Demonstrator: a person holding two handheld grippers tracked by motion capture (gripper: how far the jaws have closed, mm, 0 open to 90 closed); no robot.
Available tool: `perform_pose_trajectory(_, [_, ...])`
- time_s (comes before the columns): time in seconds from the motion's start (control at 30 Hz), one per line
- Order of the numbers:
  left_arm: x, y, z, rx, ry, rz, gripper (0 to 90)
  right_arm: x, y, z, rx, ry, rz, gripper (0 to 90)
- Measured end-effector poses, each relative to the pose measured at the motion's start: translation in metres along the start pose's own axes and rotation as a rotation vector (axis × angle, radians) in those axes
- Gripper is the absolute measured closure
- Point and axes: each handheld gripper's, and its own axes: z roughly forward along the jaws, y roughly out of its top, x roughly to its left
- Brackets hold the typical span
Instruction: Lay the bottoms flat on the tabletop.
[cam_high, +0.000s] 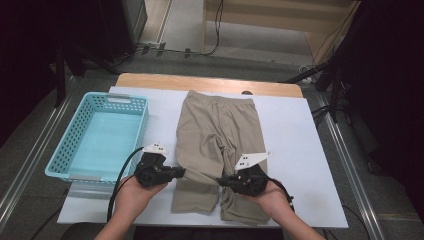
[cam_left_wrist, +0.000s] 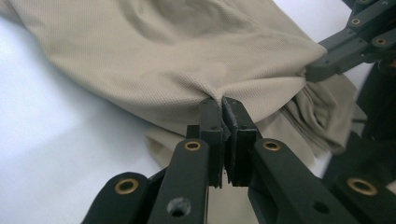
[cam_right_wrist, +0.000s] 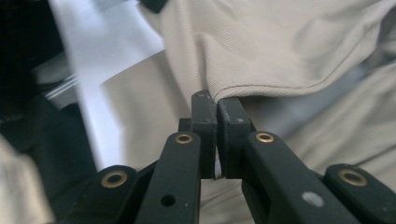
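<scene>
Left gripper (cam_left_wrist: 220, 105): black jaws clenched on a pinch of fabric, the cloth puckering where it runs into the pads. In the high view the same left gripper (cam_high: 179, 172) sits at the outer edge of the left trouser leg, held in the person's left hand (cam_high: 134, 192), cable trailing toward the table's near edge.

Right gripper (cam_right_wrist: 215, 100): jaws likewise pressed together, gripping a stitched hem edge that drapes off the pads to the right. In the high view the right gripper (cam_high: 222, 181) bites at the inner side of the right trouser leg, backed by the right hand (cam_high: 265, 195). A grey three-cornered plate rides on top of each gripper.

Thing held: pair of beige knit-fabric trousers (cam_high: 217, 145), lying flat on the white table top (cam_high: 295, 150), waistband at the far side, legs running toward the person. Lower part of both legs is bunched and lifted between the two grippers; the cuffs lie rumpled at the near edge.

In the left gripper view the right gripper's dark linkage shows at upper right, touching the same cloth.

Left of the trousers: light blue perforated plastic basket (cam_high: 65, 150), rectangular, just beside them but apart.
</scene>
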Motion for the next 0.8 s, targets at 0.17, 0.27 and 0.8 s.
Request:
perform_pose_trajectory(0.17, [-0.004,-0.004,-0.008,-0.027,-0.016,0.022,70.1,0.010,-0.005,-0.002,0.040,0.008,-0.065,67.7])
perform_pose_trajectory(0.27, [-0.001,-0.001,-0.012,-0.075,-0.002,0.024,61.7,0.005,-0.002,-0.011,-0.024,-0.033,-0.066,60.5])
perform_pose_trajectory(0.8, [0.030,0.028,0.045,-0.038,0.102,0.036,48.3,0.010,-0.002,0.048,0.046,0.004,-0.161,52.5])
